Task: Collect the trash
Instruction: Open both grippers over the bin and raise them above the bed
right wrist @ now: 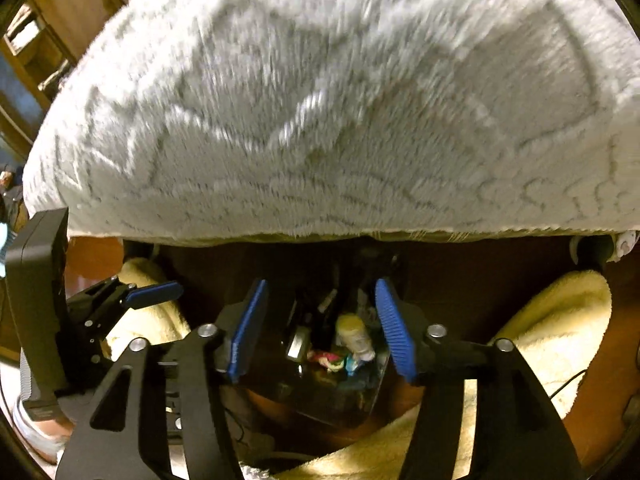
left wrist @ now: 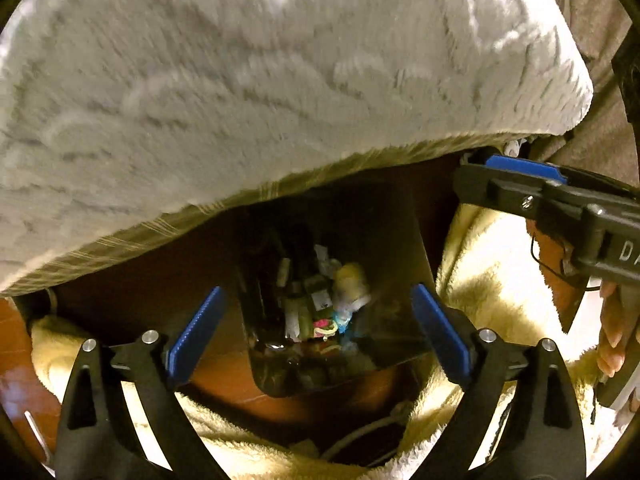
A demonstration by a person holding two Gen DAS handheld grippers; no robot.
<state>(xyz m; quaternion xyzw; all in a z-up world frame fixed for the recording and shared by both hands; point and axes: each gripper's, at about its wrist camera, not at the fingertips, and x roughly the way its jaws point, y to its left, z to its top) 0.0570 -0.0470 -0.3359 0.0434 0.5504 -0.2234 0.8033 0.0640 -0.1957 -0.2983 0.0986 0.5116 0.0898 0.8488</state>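
A dark trash bin (left wrist: 404, 240) stands on the floor below a bed edge, and it also shows in the right wrist view (right wrist: 372, 396). It holds several pieces of trash: a yellow-capped bottle (left wrist: 352, 280) (right wrist: 354, 334), pink and teal wrappers (left wrist: 326, 324) (right wrist: 332, 360) and white scraps. My left gripper (left wrist: 318, 332) hangs open and empty over the bin. My right gripper (right wrist: 320, 330) is open and empty over the bin too; it also shows at the right of the left wrist view (left wrist: 516, 176).
A grey fluffy blanket (left wrist: 260, 80) (right wrist: 320, 112) covers the bed above the bin. A cream fleece throw (left wrist: 492, 272) (right wrist: 556, 320) lies on the wooden floor (left wrist: 16, 364) around the bin. A cable (left wrist: 360, 432) runs near the bin's front. A shelf (right wrist: 28, 40) stands far left.
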